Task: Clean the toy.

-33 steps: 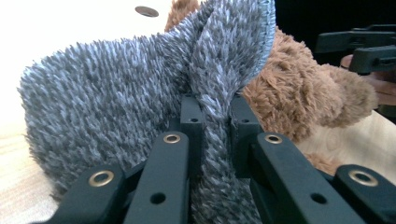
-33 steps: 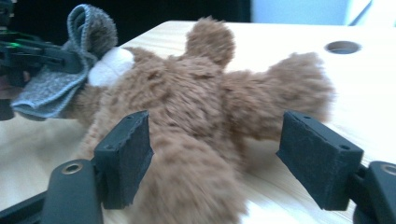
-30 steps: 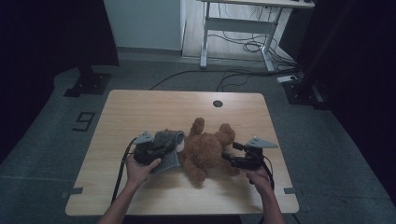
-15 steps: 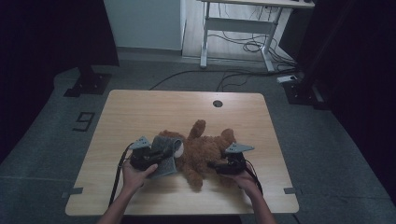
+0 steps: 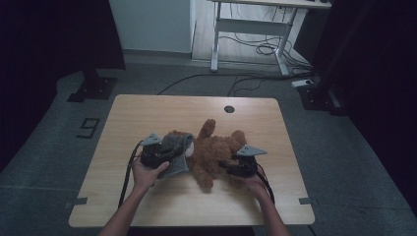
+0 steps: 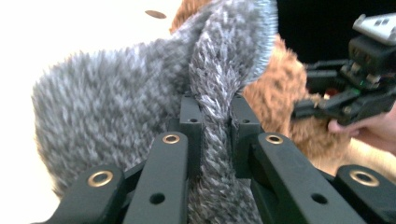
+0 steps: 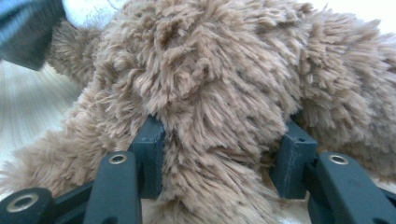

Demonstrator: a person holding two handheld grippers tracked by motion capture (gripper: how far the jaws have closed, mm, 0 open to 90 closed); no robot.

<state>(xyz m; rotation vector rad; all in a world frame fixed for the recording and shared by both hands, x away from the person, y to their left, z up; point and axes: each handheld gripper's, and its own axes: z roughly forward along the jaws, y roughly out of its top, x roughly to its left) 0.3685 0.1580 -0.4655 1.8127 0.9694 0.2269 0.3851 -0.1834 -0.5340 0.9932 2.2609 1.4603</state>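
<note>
Two grippers are engaged on one brown teddy bear (image 5: 216,155). At the left gripper (image 6: 215,126), we find the jaws closed almost fully on a fold of grey fuzzy cloth (image 6: 116,107), the fabric squeezed thin between the pads and bulging above them. At the right gripper (image 7: 223,158), the jaws stand about half open and have just been closing; a thick tuft of the bear's brown plush fills the gap between them, and the fur bulges over both fingertips (image 7: 150,140), so we judge the pads to be pressing on it. In the high view the left gripper (image 5: 164,153) sits at the bear's head end, the right gripper (image 5: 231,168) at its flank, each in one of the person's hands.

The bear lies on its back near the middle of the table (image 5: 147,110), somewhat toward the near edge, with the grey cloth draped over its head side.

We judge the step in hand to be securing the bear while the cloth is worked over or off it. The next move calls for a firm right grip before the left pulls.
</note>
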